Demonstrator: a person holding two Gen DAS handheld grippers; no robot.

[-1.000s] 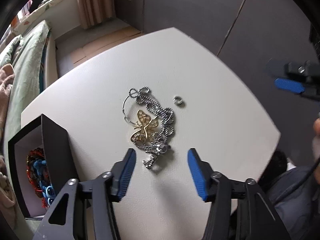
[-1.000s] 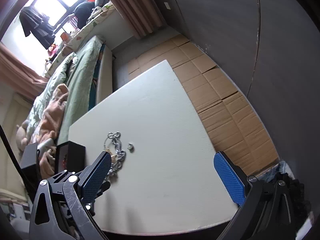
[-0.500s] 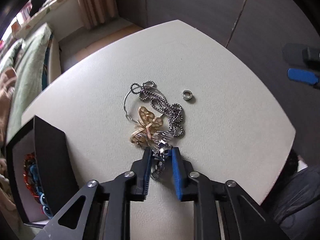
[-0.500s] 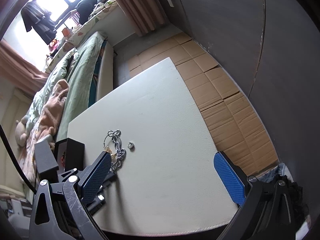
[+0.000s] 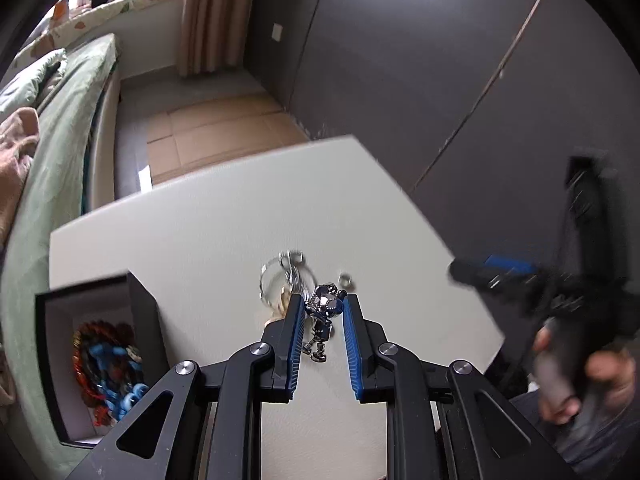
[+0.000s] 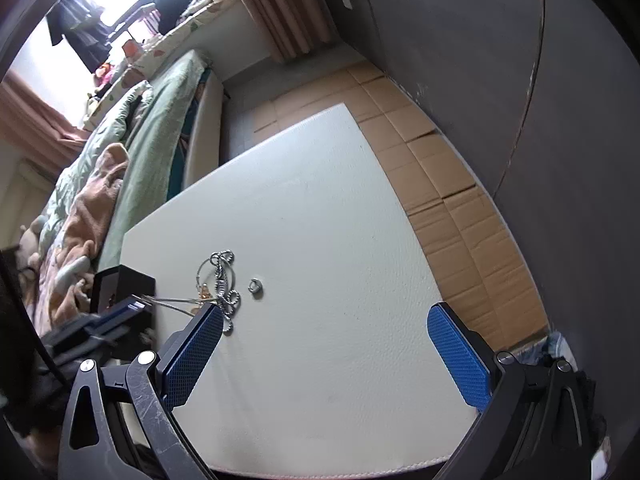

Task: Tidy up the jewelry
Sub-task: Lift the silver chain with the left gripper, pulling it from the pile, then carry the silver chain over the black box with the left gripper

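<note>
You are looking at one tabletop (image 6: pixel 320 208) carrying one black box (image 5: pixel 96 320) (beads inside, too tangled to count), one small ring (image 6: pixel 255 285), one wire hoop (image 6: pixel 206 270), one ball chain (image 6: pixel 224 280), one silver robot charm (image 5: pixel 325 308), and you are holding two hand-held grippers: left hand-held gripper (image 5: pixel 320 304), right hand-held gripper (image 6: pixel 324 324).
</note>
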